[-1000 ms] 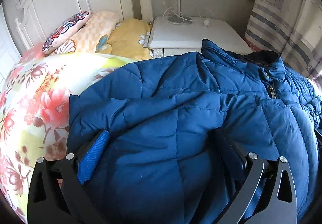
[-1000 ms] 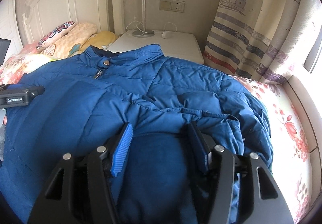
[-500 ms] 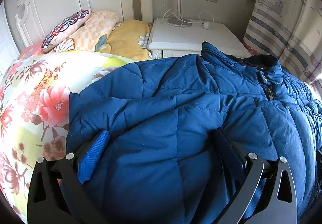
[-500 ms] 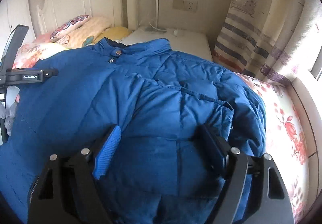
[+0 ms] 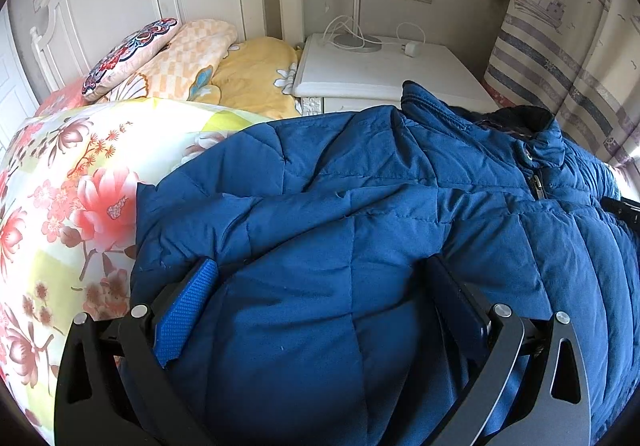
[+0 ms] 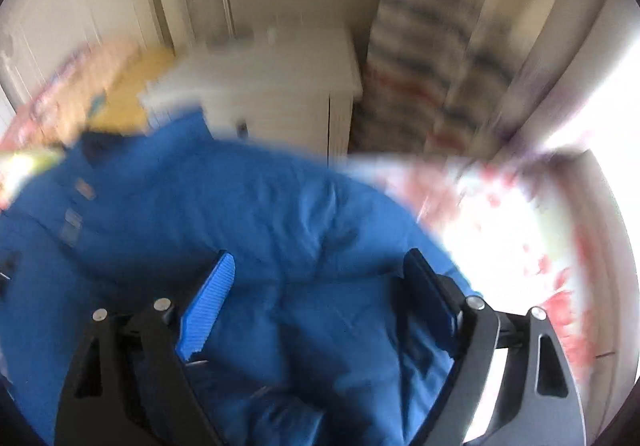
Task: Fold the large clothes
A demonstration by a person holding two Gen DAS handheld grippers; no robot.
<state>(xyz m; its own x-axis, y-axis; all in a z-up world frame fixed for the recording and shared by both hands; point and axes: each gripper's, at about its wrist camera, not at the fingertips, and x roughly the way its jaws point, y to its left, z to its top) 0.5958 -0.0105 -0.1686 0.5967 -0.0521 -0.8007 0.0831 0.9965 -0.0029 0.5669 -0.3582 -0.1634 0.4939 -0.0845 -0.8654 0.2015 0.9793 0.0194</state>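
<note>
Blue padded jacket (image 5: 360, 230) spread across floral bedspread (image 5: 60, 205), collar toward upper right, filling lower frame under both tools; left gripper (image 5: 320, 302) wide apart over sleeve edge, right gripper (image 6: 320, 286) opening, gripping nothing.

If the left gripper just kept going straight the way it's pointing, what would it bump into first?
Most likely the blue padded jacket: the left gripper angles down at it, open fingers either side of a quilted bulge. How close it already is, I can't tell.

Blue quilted jacket (image 5: 360, 246) on floral (pink, yellow) bedspread (image 5: 72, 181)
</note>
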